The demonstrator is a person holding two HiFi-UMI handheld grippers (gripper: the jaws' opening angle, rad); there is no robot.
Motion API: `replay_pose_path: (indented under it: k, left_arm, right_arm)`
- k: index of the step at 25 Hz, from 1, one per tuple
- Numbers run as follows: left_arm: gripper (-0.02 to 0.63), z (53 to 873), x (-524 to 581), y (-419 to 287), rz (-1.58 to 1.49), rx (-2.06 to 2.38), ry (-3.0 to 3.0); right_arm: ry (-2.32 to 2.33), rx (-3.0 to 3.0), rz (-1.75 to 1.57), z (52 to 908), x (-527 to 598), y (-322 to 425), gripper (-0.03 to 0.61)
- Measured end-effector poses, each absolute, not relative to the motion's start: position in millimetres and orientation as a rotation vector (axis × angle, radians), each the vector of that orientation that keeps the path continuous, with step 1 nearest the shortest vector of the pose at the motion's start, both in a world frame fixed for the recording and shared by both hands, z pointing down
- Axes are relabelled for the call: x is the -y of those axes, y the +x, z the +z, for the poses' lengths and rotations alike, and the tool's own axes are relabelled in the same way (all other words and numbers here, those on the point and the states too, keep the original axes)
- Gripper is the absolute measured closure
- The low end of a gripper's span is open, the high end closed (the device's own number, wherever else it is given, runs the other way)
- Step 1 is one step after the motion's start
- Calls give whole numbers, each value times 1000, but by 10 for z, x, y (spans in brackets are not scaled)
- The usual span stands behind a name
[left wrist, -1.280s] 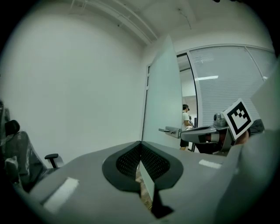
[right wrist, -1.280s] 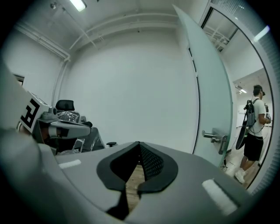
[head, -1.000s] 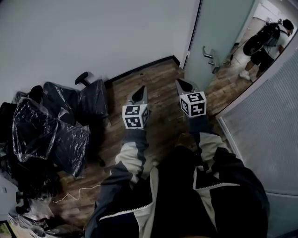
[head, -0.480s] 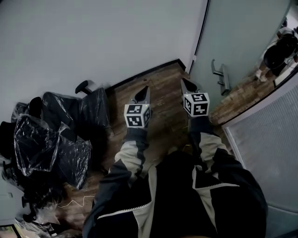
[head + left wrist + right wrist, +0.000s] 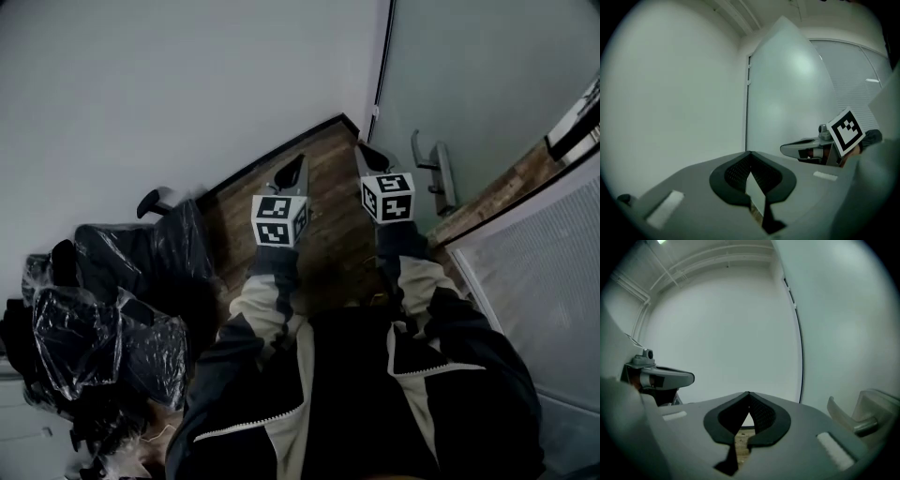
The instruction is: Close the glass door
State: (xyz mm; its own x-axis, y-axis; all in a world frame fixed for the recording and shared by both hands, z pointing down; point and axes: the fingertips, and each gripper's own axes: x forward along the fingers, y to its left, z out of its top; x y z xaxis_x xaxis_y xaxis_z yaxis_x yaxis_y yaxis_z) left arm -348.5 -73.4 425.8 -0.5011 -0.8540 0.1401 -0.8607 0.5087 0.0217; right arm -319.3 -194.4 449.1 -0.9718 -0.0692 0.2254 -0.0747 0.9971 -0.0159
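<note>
The frosted glass door (image 5: 478,84) fills the upper right of the head view, hinged at the wall corner, and its metal lever handle (image 5: 433,171) faces me. A narrow strip of doorway (image 5: 572,127) shows past its right edge. My right gripper (image 5: 364,148) is shut and empty, its tip just left of the handle and close to the door's face. My left gripper (image 5: 300,161) is shut and empty too, pointing at the corner. In the right gripper view the handle (image 5: 855,420) sits low on the right. In the left gripper view the door (image 5: 787,93) stands ahead.
Office chairs wrapped in plastic (image 5: 122,281) stand at the left against the white wall (image 5: 187,84). A frosted partition (image 5: 534,272) runs down the right side. Wood floor (image 5: 323,220) with a black baseboard lies between them. The person's dark jacket fills the bottom.
Both grippers have moved forward toward the door and corner. The door now fills more of the view, the doorway gap looks narrower, and the person seen beyond it is out of sight.
</note>
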Motion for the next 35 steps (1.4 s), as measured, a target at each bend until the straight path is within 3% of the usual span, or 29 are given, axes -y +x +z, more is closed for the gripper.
replay_pose_path:
  k: [13, 28, 35]
  left_arm:
    - [614, 4321, 1927, -3649, 119, 2189, 2068]
    - [614, 4442, 2669, -2715, 126, 1624, 2537]
    - [615, 4442, 2770, -2527, 131, 1555, 2580]
  right_arm:
    - [669, 2844, 96, 4458, 2541, -2990, 574]
    - [1359, 2553, 93, 4437, 2901, -1702, 574]
    - [1224, 2263, -383, 4454, 2887, -1737, 574]
